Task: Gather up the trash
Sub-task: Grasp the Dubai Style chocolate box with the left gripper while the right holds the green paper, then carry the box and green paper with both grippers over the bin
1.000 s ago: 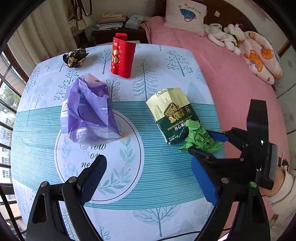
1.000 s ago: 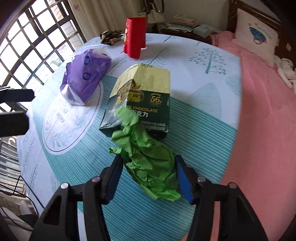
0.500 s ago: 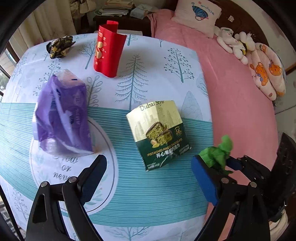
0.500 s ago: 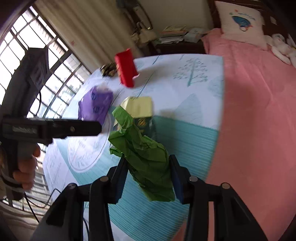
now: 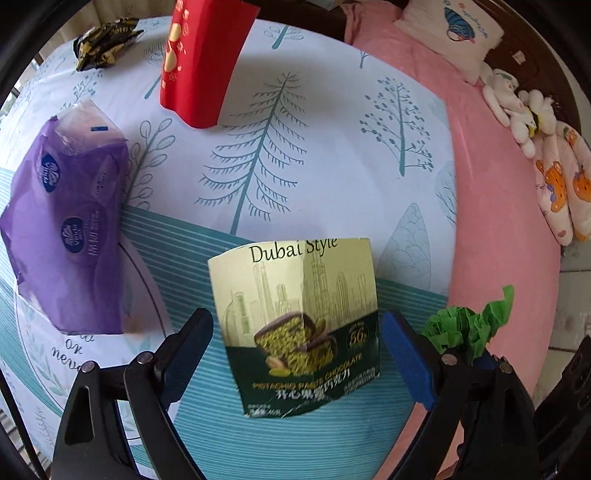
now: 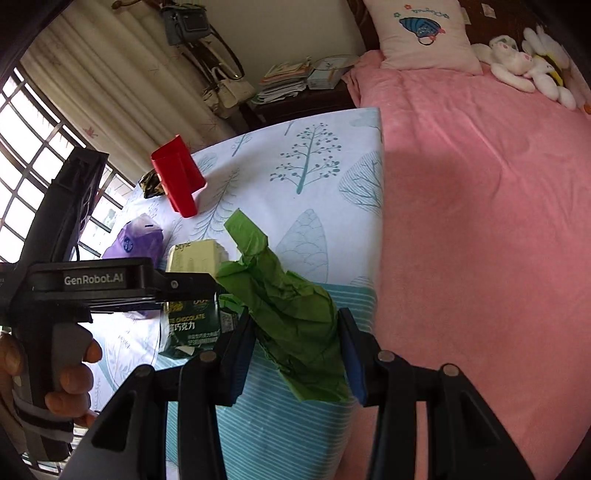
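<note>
The right gripper is clamped on a crumpled wad of green paper; both blue pads press its sides, and its jaws have just been closing to that narrow width. The wad is lifted clear of the table, above the table's edge on the bed side. In the left wrist view the same green paper shows just behind the left gripper's right-hand finger.

The left gripper is spread wide and holds nothing. A chocolate box sits in the gap between its two fingers, which point steeply down at it. The pads stand off from its sides without pressing; whether they brush the box cannot be told. A hand grips that tool's handle, seen at the left of the right wrist view.

On the table there are four pieces of trash apart from the held wad:
- one chocolate box, lying flat on the teal striped band of the tablecloth;
- one purple tissue pack, left of the box and apart from it;
- one red carton, standing farther back;
- one black and gold crumpled wrapper, in the far left corner.

Beside the table lies a bed with a pink blanket, one pillow and some soft toys. Behind the table is a dark side table carrying a stack of books, with bags hanging by the curtain. Nothing lies between the left gripper's fingers and the box.
</note>
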Available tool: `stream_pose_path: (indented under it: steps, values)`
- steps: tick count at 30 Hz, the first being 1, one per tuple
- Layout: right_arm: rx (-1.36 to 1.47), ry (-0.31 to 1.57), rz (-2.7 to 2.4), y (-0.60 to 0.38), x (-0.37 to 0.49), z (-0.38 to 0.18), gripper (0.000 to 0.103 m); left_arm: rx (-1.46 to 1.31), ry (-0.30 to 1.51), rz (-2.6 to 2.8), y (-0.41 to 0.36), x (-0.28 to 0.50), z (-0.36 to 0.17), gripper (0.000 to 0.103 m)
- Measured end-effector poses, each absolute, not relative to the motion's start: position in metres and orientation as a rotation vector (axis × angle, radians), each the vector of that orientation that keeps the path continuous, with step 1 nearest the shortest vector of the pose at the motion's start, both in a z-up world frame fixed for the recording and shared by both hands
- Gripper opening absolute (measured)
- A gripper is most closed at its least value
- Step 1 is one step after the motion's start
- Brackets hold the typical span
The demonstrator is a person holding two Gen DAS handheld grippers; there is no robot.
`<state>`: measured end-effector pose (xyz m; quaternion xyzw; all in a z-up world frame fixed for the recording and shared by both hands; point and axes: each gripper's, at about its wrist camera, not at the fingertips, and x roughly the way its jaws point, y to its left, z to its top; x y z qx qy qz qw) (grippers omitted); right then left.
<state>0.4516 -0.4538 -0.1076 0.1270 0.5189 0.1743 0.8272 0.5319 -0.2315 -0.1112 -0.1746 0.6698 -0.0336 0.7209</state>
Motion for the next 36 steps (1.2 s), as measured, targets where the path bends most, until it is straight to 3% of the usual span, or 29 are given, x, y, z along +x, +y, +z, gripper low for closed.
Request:
stream_pose_path:
  steps: [8,18,36]
  values:
    - [0.288,1.125,0.368,-0.457,0.449,-0.117,0.044,-0.339,1.497,-0.011,-0.251,0.543,-0.123,0.091]
    - [0.308,1.136,0.367,-0.452,0.445,-0.116,0.044,-0.304,1.458,-0.059,-0.252,0.530,-0.115,0.075]
    - [0.318,1.187,0.408,-0.396,0.376,-0.088,0.044,-0.055,1.300,-0.260,-0.198,0.427,-0.034,0.074]
